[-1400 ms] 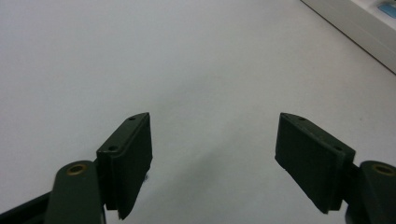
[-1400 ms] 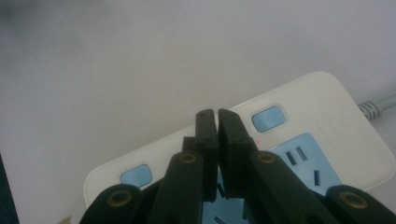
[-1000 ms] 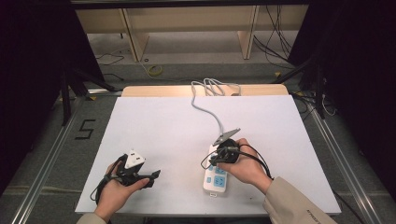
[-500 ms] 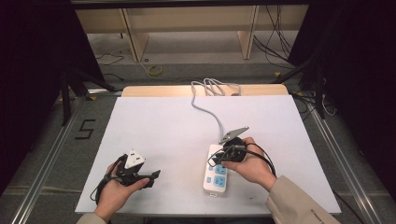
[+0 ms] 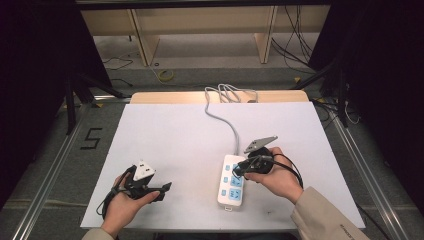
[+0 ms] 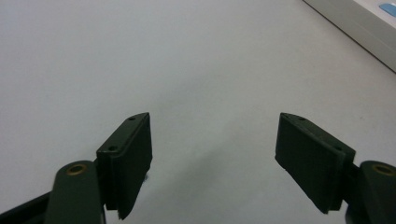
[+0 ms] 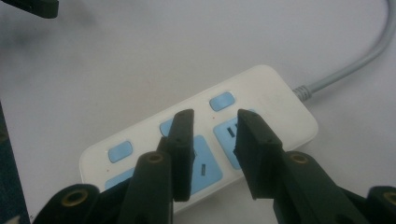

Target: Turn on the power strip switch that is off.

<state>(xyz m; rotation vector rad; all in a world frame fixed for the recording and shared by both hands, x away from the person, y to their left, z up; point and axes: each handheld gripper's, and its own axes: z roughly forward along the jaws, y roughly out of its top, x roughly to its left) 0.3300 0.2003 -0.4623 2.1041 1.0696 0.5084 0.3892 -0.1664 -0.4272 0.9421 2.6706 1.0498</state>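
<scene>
The white power strip [image 5: 232, 182] lies flat on the white table [image 5: 175, 140], directly beneath and just ahead of the right gripper [image 5: 240, 169], which the person's right hand [image 5: 277, 177] holds over the strip's upper half. In the right gripper view, the strip [image 7: 261, 100] runs crosswise under the jaws, its blue sockets and blue switch buttons facing up. The right jaws stand partly apart and have just been opening; nothing is between them, and the pads press on nothing. The strip's grey cable [image 5: 222, 117] leaves the end farther from the person and runs away from the right gripper to a loose coil at the table's far edge.

The left gripper [image 5: 162, 190], held in the left hand [image 5: 125, 202], rests near the table's front edge, well apart from the strip and to its left. In the left gripper view its jaws stand wide apart over bare table, with an edge of the strip [image 6: 359, 23] ahead and to the right of them.
</scene>
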